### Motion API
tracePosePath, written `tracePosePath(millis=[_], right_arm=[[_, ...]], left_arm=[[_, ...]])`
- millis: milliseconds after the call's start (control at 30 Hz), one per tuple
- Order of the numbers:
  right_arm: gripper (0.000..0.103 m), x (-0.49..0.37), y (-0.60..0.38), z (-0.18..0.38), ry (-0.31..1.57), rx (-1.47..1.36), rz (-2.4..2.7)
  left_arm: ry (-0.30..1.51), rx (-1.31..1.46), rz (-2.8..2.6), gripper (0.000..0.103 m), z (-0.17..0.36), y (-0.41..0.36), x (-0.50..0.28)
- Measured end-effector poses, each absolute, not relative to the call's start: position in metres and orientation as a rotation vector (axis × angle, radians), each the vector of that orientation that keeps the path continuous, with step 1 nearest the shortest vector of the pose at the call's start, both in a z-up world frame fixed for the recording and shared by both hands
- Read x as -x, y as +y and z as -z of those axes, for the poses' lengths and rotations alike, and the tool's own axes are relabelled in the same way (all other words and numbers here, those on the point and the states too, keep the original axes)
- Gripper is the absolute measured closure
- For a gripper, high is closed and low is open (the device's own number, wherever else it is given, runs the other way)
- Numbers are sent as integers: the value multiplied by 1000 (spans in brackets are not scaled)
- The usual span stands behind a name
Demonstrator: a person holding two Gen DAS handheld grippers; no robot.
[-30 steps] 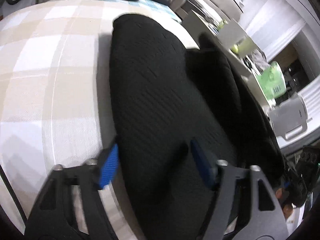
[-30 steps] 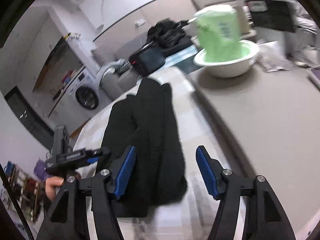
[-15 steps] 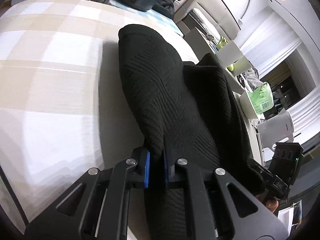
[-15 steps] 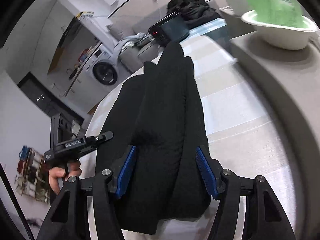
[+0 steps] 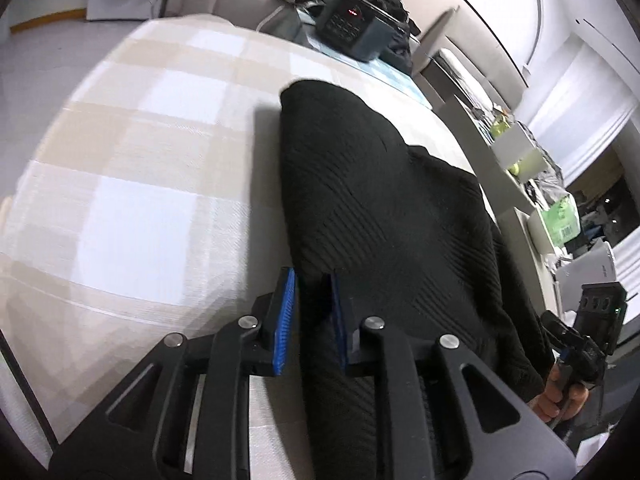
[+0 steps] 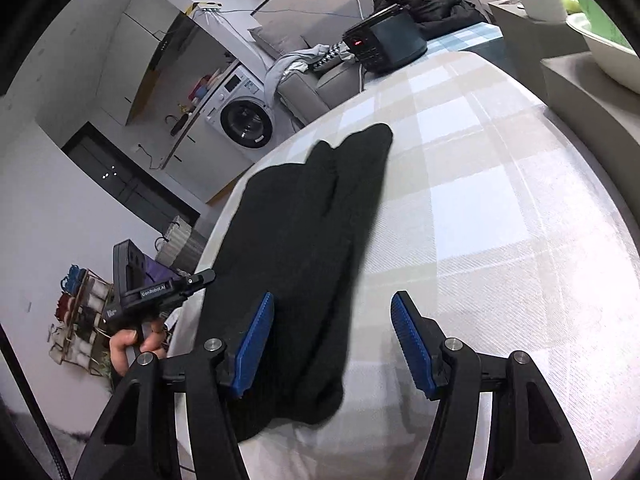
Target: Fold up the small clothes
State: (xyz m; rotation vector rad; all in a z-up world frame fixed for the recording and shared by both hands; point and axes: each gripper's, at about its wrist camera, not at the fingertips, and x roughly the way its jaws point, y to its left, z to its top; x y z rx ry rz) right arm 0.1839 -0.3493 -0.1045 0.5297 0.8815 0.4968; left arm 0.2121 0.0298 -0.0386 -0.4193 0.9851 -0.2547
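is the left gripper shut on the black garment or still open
Shut on it: in the left wrist view the left gripper has its blue pads pinching a fold of the black garment, which lies on the checked cloth.

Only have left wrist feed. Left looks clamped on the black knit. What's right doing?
Observer: right gripper is open, jaws wide apart, holding nothing.
Operator: Where is it relative to the cloth?
Observer: Its left blue pad lies over the near end of the black knit garment; the right pad is over bare checked tablecloth.
Operator: Garment shape from that side?
Observer: Long and narrow, two rounded ends at the far tip, lying along the table's left edge.
Operator: Left gripper visible there?
Observer: Yes, the left gripper shows at lower left, hand on its handle.
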Motion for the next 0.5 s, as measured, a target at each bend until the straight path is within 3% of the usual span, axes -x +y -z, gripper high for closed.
tracePosePath(millis=[67, 433, 467, 500], right_arm=[[40, -187, -345, 107, 896, -531, -516], [40, -198, -298, 107, 975, -356, -519], [42, -200, -294, 110, 992, -328, -508], [56, -201, -287, 117, 1023, -279, -491]], left_arm=[[985, 432, 256, 76, 37, 31, -208], [1012, 392, 289, 72, 40, 17, -172], [1012, 391, 294, 72, 40, 16, -168], [1014, 387, 298, 72, 40, 15, -164]])
